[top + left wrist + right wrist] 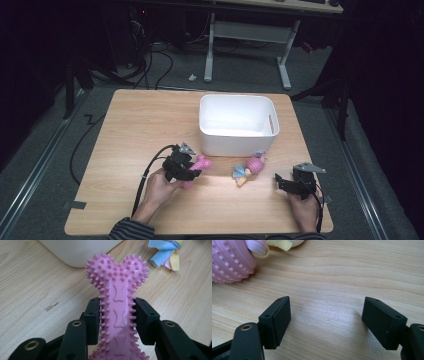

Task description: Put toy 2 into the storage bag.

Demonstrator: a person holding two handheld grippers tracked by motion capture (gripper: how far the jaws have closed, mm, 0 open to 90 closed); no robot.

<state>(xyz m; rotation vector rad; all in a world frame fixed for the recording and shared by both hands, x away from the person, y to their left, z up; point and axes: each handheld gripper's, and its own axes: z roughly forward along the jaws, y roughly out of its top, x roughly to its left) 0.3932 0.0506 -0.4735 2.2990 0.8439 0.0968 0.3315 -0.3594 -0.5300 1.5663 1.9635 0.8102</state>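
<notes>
A pink spiky bone toy (201, 163) (116, 277) is clamped by its shaft between the pads of my left gripper (192, 170) (117, 312), which is shut on it just above the wooden table (130, 125); the bone's knobbed end points toward the white bin (237, 142) (75, 252). A pink ball toy with coloured cloth strips (252, 166) (229, 260) lies on the table in front of the bin; its strips (165, 252) show at the top right of the left gripper view. My right gripper (281, 181) (327, 317) rests low at the table's right front, open, with bare wood between its jaws.
The bin stands at the table's middle back and looks empty inside. Bare wood spreads across the left half and front of the table. Cables trail from both grippers off the front edge. A desk frame and cables stand on the floor beyond the table.
</notes>
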